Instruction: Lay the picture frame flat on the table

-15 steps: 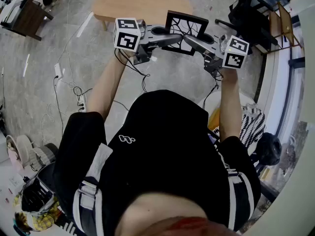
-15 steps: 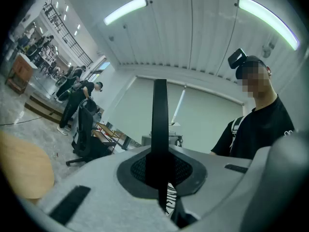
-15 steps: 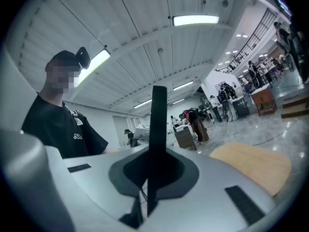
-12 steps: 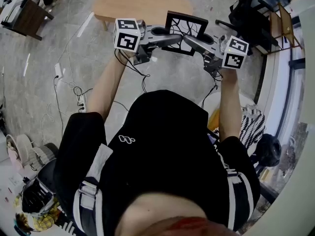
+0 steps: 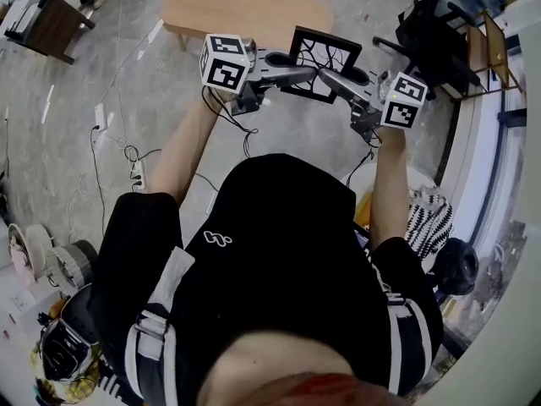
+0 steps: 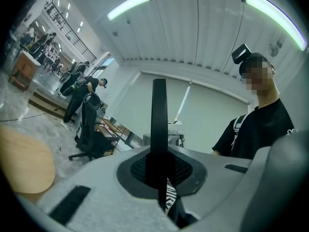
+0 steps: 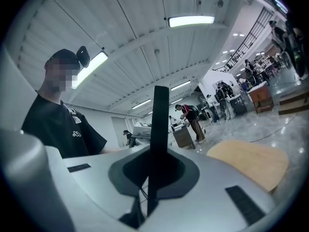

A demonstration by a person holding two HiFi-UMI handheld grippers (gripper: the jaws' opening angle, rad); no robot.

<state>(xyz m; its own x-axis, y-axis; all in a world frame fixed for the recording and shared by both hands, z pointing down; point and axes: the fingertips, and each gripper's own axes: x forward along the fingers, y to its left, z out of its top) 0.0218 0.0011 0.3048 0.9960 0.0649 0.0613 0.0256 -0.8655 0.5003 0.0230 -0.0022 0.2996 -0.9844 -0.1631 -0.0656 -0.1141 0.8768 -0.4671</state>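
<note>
The picture frame (image 5: 325,53), black with a branching pattern, is held upright in the air just short of the oval wooden table (image 5: 245,7). My left gripper (image 5: 306,74) is shut on its lower left edge. My right gripper (image 5: 328,75) is shut on its lower edge, close beside the left. In the left gripper view the frame (image 6: 159,124) shows edge-on as a black bar clamped in the left gripper (image 6: 162,180). The right gripper view shows the same bar (image 7: 158,124) pinched in the right gripper (image 7: 152,180), with the table (image 7: 251,161) to the right.
A black office chair (image 5: 431,32) stands right of the table and a dark wooden desk (image 5: 46,24) at the far left. Cables and a power strip (image 5: 127,155) lie on the grey floor. Several people stand far off in the hall (image 6: 79,100).
Both grippers and the frame have shifted slightly forward, toward the table. Both grips on the frame are unchanged.
</note>
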